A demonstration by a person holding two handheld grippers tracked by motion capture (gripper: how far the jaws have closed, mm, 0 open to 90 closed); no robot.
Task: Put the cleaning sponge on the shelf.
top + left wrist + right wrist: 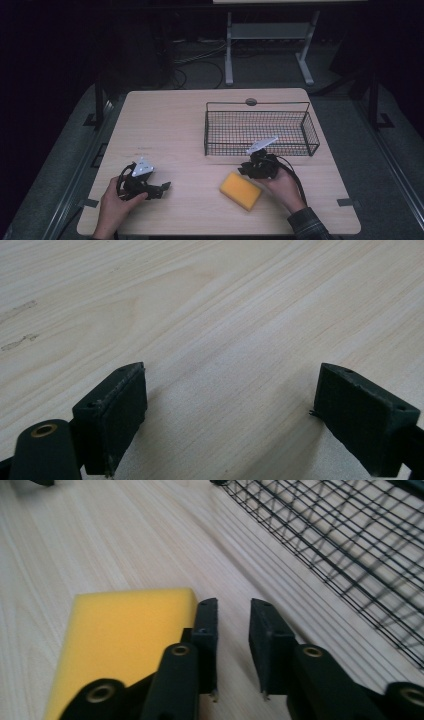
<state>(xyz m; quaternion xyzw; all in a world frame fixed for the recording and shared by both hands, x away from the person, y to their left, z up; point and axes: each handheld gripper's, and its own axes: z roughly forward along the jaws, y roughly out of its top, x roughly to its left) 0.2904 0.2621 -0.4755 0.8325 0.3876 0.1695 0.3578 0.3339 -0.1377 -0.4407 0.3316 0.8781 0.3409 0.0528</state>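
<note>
At lower centre, the yellow sponge point(241, 190) is flanked by the right gripper point(248, 170), jaws slightly parted, nothing held; the left gripper point(161, 188) is spread wide.

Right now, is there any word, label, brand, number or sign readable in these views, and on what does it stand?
None can be read.
The table carries one faint small mark near its left half in the high view, too small to tell whether it is text.
The yellow sponge, the wire basket and the black tongs of the right gripper and left gripper show no lettering.
</note>
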